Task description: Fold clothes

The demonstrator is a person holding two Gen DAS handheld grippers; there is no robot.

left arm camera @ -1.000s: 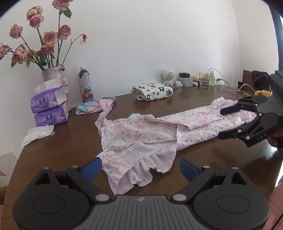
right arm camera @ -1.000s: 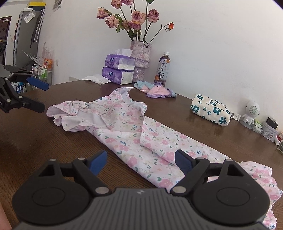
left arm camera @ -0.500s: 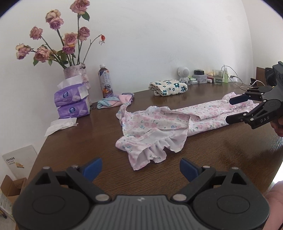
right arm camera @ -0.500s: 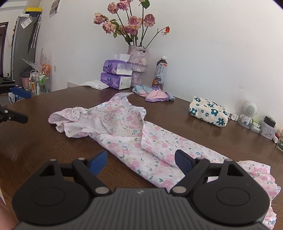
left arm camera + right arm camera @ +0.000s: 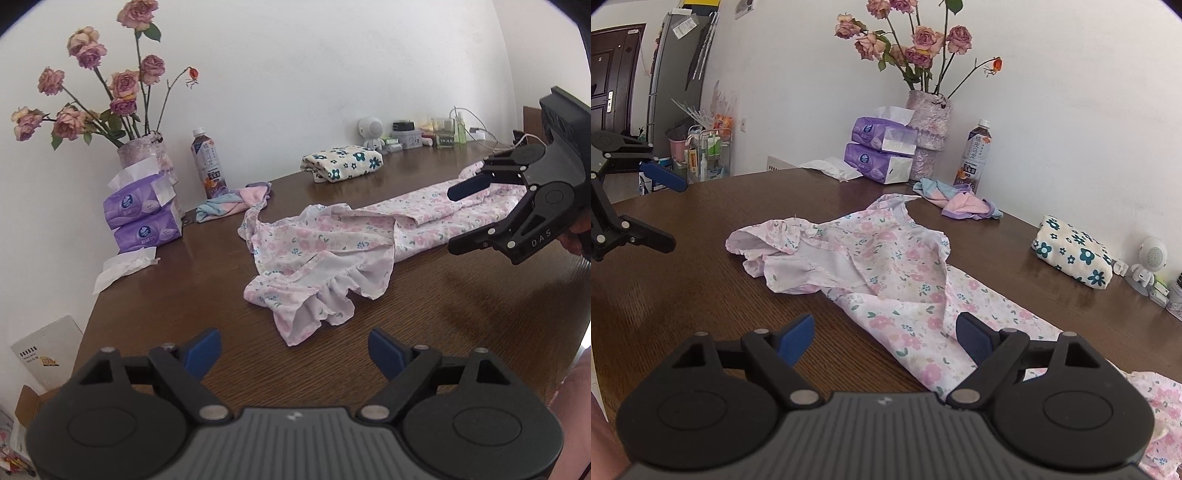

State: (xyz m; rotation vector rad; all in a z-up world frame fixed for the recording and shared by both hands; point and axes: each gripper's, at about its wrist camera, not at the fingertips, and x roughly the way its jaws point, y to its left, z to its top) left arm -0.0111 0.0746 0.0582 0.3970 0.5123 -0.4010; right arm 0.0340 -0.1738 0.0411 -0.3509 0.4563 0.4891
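A pale pink cotton dress printed with small flowers (image 5: 332, 243) lies stretched across the dark brown wooden table (image 5: 461, 314), running from the ruffled end at centre frame in the left wrist view toward the right edge. It lies partly folded lengthwise, with one side flap turned over the middle and the white lining showing near the ruffle.

The left gripper (image 5: 295, 349) hangs at the bottom of its own view, short of the ruffled end, its blue-padded jaws closing a little but wide apart with nothing between them. The right gripper (image 5: 884, 338) sits low in its view with the skirt part of the dress just beyond its tips, jaws spread and nothing pinched.

Neither hand has hold of the fabric, so the step in hand looks like lining up for the next fold. That move probably calls for each gripper to drop to a dress edge, pinch both layers cleanly, and carry them over without dragging the loose flap open.

A folded cream cloth with dark teal flowers (image 5: 341, 162) rests near the wall, likely done already.
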